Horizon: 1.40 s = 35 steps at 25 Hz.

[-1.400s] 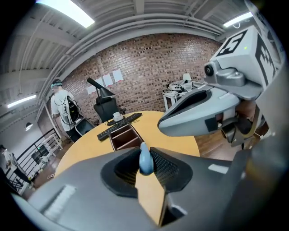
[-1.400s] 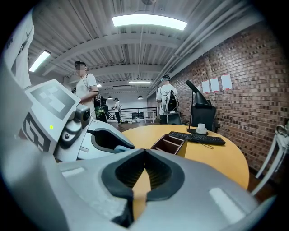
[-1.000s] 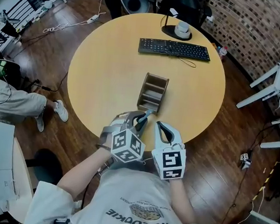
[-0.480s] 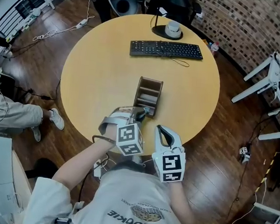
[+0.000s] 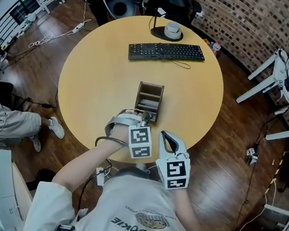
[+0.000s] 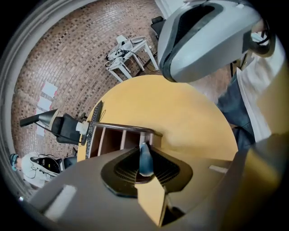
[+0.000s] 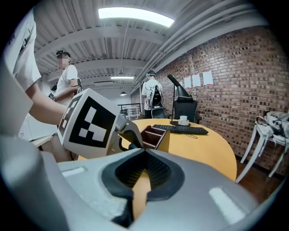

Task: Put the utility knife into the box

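Looking down from my head, I saw a round wooden tabletop [image 5: 97,82] on a dark wood floor. A brown open-topped box [image 5: 151,84], split into compartments by dividers, stood near the middle of it. A black keyboard [image 5: 166,52] lay well beyond the box at the far side, with a white cup [image 5: 172,31] on a black round base just past it.

My left gripper [image 5: 145,118] reached in over the near edge of the tabletop, its tips close to the near end of the box. Its jaws were pressed on a slim blue-grey utility knife [image 6: 145,159], which stood between the dark ribbed pads and pointed toward the box. The front end of the knife was just at the box's near wall and not yet inside any compartment (I could not tell whether it touched the wall).

My right gripper [image 5: 164,135] hung just beside the left one, nearer my body, over the rim of the tabletop. Its jaws were drawn together with nothing between them, and only a thin strip of the tabletop showed through the gap behind the pads.

A brick wall [image 7: 226,76] ran behind the tabletop, and a person [image 7: 151,94] stood in the distance.
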Each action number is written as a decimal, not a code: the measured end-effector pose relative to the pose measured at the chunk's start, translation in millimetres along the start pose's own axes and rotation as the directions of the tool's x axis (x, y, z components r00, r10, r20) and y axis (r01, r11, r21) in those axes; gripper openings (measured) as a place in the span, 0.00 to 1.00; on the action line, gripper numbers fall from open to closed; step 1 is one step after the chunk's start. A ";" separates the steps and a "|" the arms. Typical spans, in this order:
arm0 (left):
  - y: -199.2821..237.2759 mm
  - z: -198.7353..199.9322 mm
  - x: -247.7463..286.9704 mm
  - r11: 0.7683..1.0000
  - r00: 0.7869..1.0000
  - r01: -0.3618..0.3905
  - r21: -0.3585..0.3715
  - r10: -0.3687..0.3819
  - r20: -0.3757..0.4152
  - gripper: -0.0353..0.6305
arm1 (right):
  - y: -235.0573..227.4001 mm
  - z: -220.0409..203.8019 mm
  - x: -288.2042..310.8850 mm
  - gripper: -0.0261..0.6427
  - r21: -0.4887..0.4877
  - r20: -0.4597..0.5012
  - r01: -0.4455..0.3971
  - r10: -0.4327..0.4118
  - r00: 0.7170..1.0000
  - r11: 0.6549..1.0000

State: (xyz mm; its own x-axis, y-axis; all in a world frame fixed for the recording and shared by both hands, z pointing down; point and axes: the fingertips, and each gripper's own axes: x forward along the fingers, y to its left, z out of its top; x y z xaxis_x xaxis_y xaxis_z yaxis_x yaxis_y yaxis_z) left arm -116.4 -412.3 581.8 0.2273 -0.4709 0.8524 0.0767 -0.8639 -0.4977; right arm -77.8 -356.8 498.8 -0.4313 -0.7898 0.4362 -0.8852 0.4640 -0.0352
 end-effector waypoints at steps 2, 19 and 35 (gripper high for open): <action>-0.6 0.1 4.1 1.000 1.000 0.001 0.014 -0.001 -0.014 0.17 | 0.3 -0.2 -0.1 0.03 0.003 0.000 0.003 -0.003 1.000 1.000; -1.0 4.8 17.3 1.000 0.999 -0.017 0.025 0.018 -0.051 0.17 | -7.5 -6.5 -4.4 0.03 0.002 -0.005 -0.009 0.009 1.000 1.000; 0.5 3.2 -3.2 0.994 0.994 -0.097 -0.058 0.093 -0.064 0.21 | -2.8 -0.7 -23.1 0.03 -0.035 0.003 -0.081 0.081 0.997 0.996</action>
State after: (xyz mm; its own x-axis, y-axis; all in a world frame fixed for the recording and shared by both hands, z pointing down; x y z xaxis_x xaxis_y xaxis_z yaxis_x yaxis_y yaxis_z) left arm -114.0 -410.7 578.2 0.1710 -0.5600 0.8106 -0.0019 -0.8229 -0.5681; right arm -65.3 -339.5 489.5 -0.5019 -0.7509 0.4292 -0.8408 0.5400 -0.0385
